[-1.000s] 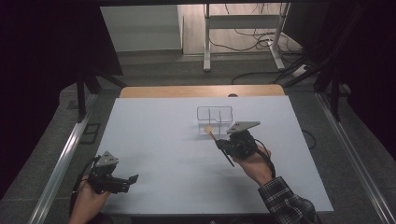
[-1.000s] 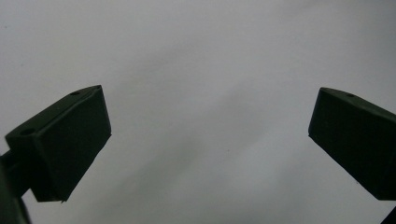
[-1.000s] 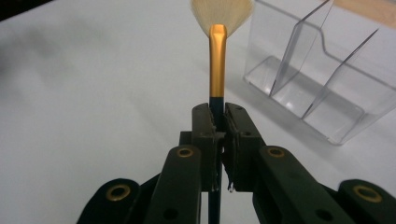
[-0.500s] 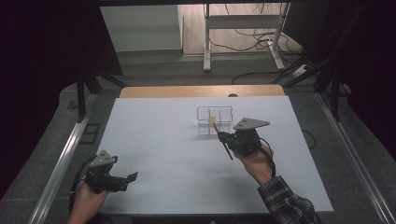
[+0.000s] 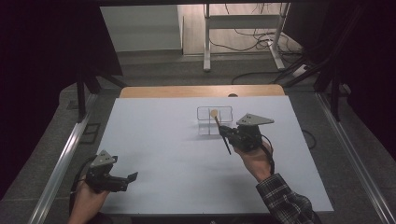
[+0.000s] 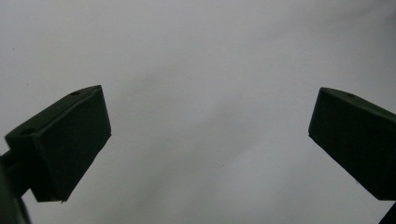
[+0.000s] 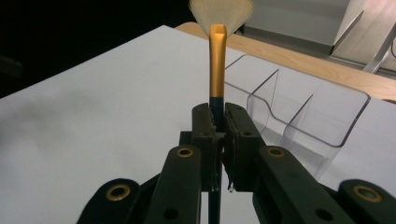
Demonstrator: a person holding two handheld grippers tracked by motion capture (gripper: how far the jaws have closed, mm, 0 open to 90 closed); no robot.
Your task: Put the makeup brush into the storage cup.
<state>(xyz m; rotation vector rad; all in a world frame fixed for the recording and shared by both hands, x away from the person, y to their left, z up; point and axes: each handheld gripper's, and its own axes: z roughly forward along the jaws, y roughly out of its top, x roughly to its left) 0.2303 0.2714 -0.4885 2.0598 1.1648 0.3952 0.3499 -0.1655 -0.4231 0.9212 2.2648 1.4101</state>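
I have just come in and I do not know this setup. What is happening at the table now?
A person works at a white table with a gripper in each hand. The right gripper has its fingers shut on a fan brush, bristles up, beside a clear plastic organizer with compartments; the brush is not in it yet. The left gripper rests near the table's front edge, fingers open and holding nothing.

A white table [image 5: 163,140] has a wooden edge [image 5: 201,91] along its far side. Beyond it, on the floor, stand the white legs of a metal frame [image 5: 243,21], with dark cables [image 5: 254,35] trailing near them. Grey rails [image 5: 63,158] flank the table.
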